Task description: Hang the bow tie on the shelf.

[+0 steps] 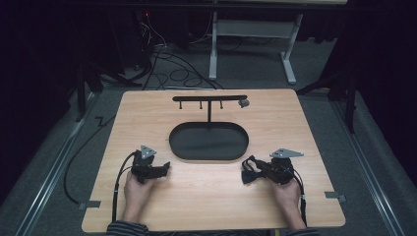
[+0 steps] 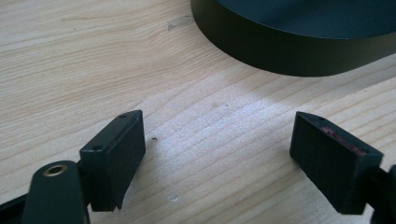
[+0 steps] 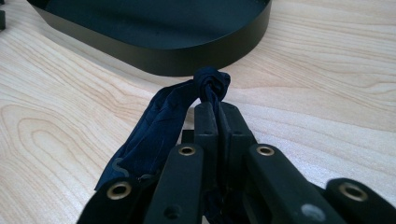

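Dark blue cloth (image 3: 163, 121) pinched in the right gripper (image 3: 215, 109), near the black oval tray (image 1: 177, 147) on the wooden table (image 1: 206, 196).

The cloth's lower end is cut off behind the closed jaws in the right gripper view; its knotted tip pokes out just past them, close to the tray wall, the rest draping down one side. The left gripper (image 2: 217, 140) sits low over bare wood, jaws spread wide with nothing between them, the tray ahead. A black hook rack (image 1: 210, 98) stands behind the tray, its small hanging parts too tiny to make out.

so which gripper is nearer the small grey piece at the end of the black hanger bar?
Right. The right gripper sits almost straight below the grey piece; the left gripper is farther off, across the black oval tray.
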The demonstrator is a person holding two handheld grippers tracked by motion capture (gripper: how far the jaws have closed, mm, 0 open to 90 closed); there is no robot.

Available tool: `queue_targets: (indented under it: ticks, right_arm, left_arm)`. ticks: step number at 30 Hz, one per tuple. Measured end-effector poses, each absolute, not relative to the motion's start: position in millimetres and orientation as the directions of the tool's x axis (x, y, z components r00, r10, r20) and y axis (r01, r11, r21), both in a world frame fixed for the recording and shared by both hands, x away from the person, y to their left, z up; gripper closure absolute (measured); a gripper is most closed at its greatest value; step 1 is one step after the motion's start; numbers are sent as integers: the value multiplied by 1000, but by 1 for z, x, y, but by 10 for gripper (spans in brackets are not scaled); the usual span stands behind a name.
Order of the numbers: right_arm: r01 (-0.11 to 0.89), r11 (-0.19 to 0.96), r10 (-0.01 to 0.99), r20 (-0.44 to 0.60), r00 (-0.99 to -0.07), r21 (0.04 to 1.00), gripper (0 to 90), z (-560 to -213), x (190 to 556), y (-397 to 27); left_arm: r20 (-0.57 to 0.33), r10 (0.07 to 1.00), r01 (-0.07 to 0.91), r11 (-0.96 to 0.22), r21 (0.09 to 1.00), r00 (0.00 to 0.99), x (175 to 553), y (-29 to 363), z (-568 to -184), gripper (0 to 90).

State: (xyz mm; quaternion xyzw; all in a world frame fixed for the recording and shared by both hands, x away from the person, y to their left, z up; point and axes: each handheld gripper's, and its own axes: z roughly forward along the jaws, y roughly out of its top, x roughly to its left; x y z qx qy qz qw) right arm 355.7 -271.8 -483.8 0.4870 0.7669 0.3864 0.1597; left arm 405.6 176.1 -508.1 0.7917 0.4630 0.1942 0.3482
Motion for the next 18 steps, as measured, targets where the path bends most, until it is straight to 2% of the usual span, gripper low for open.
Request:
queue_targets:
  ticks: [18]
  right_arm:
    - [587,220,858,132,-496,779,900,-470,350,-273]
  left_arm:
    - [-15,868,598,-329,731,496,406,176,-508,186]
